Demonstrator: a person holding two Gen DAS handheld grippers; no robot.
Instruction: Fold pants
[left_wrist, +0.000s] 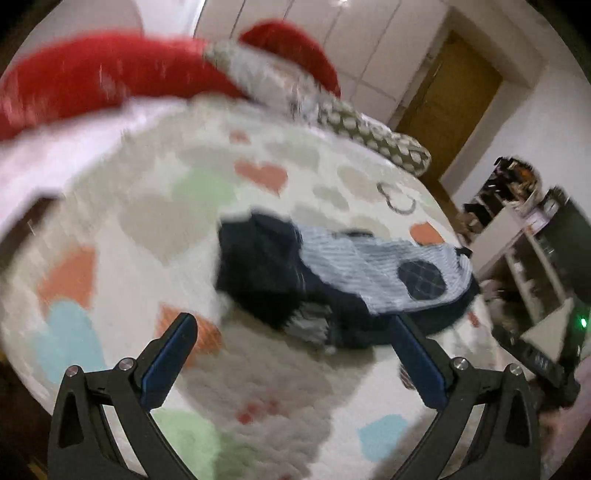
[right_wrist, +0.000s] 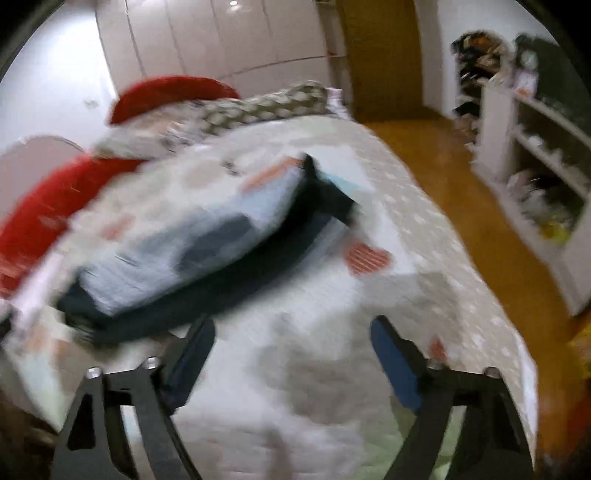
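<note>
The pants (left_wrist: 332, 280) are seen as a bunched heap on the bedspread (left_wrist: 147, 229), dark navy cloth underneath with a pale blue striped panel lying over the top. A rounded dark checked patch is sewn on the striped panel. In the right wrist view the pants (right_wrist: 192, 251) appear as a long, blurred bundle lying aslant, pale on top with a dark edge below, on the bedspread (right_wrist: 314, 332).

Red pillows (left_wrist: 110, 81) and a spotted cushion (left_wrist: 369, 133) are shown at the far end of the bed in both views. Only the right wrist view shows the wooden floor (right_wrist: 461, 184) beside the bed and the white shelving (right_wrist: 535, 147) in full; the checked patch is sharp only in the left wrist view.

The left gripper (left_wrist: 291, 332) is spread wide and holds nothing; its right finger is seen against the near edge of the heap, but contact cannot be told. The right gripper (right_wrist: 291, 332) is likewise spread wide and empty, its left finger near the bundle's dark lower edge, with bare bedspread between the fingers.
</note>
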